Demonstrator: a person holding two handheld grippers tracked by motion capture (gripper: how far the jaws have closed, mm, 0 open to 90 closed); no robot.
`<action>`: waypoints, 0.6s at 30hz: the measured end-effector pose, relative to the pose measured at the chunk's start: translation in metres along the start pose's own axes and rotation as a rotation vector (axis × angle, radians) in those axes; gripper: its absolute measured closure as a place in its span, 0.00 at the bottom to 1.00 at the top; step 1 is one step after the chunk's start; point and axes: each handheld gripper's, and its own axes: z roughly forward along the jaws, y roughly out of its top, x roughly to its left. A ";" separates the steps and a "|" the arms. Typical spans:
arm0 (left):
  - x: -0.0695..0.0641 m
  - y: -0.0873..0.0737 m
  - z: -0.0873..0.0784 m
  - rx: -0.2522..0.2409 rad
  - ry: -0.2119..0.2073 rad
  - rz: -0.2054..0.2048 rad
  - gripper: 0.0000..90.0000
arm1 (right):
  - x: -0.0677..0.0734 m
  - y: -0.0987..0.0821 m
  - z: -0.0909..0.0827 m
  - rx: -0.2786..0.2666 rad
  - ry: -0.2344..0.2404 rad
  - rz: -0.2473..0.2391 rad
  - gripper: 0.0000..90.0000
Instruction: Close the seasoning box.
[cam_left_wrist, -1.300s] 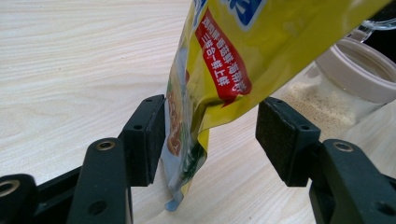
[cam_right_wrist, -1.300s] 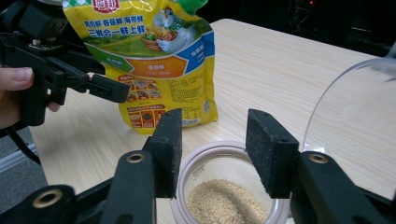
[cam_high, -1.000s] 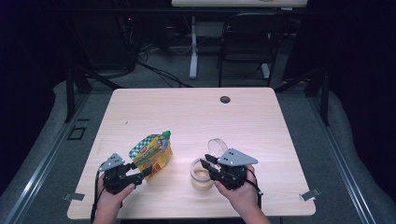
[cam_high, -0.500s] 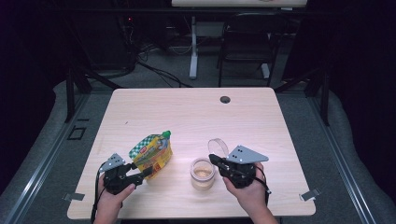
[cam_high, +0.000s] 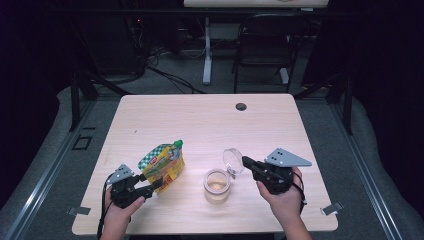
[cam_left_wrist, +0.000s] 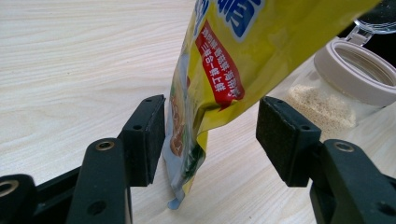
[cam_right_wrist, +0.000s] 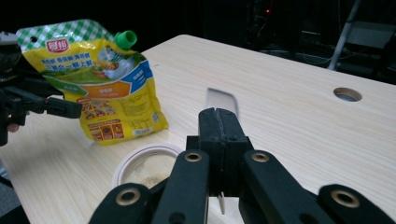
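A yellow spouted pouch (cam_high: 162, 162) with a green cap stands tilted on the table's front left. My left gripper (cam_high: 157, 184) straddles its bottom corner. In the left gripper view the pouch (cam_left_wrist: 233, 56) touches the left pad while the right pad stands clear of it, so the jaws are open. A small open jar (cam_high: 217, 185) holding pale powder stands at front centre. Its clear flip lid (cam_high: 233, 160) stands tilted up on the jar's right. My right gripper (cam_high: 245, 161) is shut on the lid's edge. The right gripper view shows those jaws (cam_right_wrist: 218, 116) closed, the jar (cam_right_wrist: 144, 163) below them.
The light wooden table (cam_high: 210, 125) has a round cable hole (cam_high: 241, 106) near its far edge. Beyond the table are a chair, a desk leg and cables on a dark floor. The far half of the tabletop is bare wood.
My right gripper has moved to the right and slightly up, off the jar's mouth, and its jaws have shut. The left gripper and pouch have stayed put.
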 end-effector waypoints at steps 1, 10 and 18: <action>0.000 0.000 -0.001 0.003 -0.002 0.001 0.48 | -0.001 0.001 -0.002 -0.005 -0.005 0.002 1.00; -0.001 0.000 0.001 -0.001 -0.008 0.004 0.48 | -0.013 -0.006 -0.002 -0.001 -0.036 0.036 1.00; 0.000 0.001 0.001 0.000 -0.015 0.005 0.48 | -0.020 -0.016 0.008 0.034 -0.057 0.053 1.00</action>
